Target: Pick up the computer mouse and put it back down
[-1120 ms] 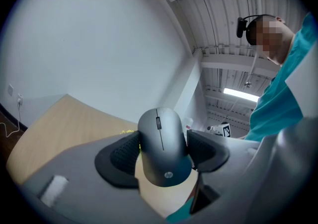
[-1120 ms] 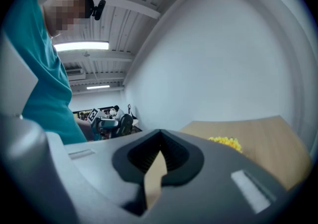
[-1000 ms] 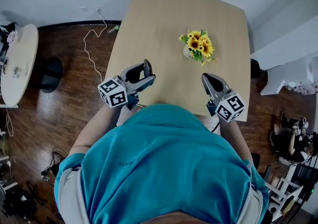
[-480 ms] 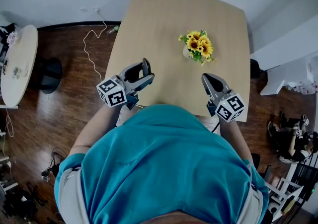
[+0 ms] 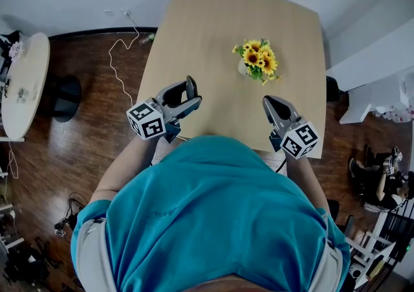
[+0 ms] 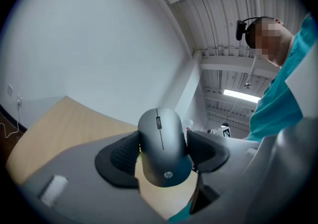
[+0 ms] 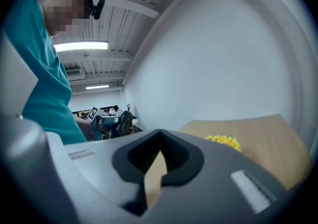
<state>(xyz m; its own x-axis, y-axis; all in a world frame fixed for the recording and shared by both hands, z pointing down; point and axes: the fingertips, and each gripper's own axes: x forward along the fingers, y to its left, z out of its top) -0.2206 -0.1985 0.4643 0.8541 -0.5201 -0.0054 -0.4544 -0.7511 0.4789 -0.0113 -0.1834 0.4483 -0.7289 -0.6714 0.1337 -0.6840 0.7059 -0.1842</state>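
A grey computer mouse (image 6: 161, 146) hangs above the tan table (image 5: 213, 32), lifted near its front left part. My left gripper (image 6: 162, 154) is shut on it, with a black pad (image 6: 122, 154) pressed on each flank; the scroll wheel points away from the camera. In the head view the mouse (image 5: 173, 96) shows as a grey shape inside the left gripper (image 5: 188, 92). My right gripper (image 5: 268, 101) hovers over the table's front right. Its jaws (image 7: 158, 143) are shut, tips touching, with nothing between them.
A small pot of yellow sunflowers (image 5: 257, 59) stands on the table right of centre, just ahead of the right gripper. A white cable (image 5: 117, 57) trails on the wooden floor at the left, near a round white table (image 5: 23, 83) and a black stool (image 5: 61, 97).
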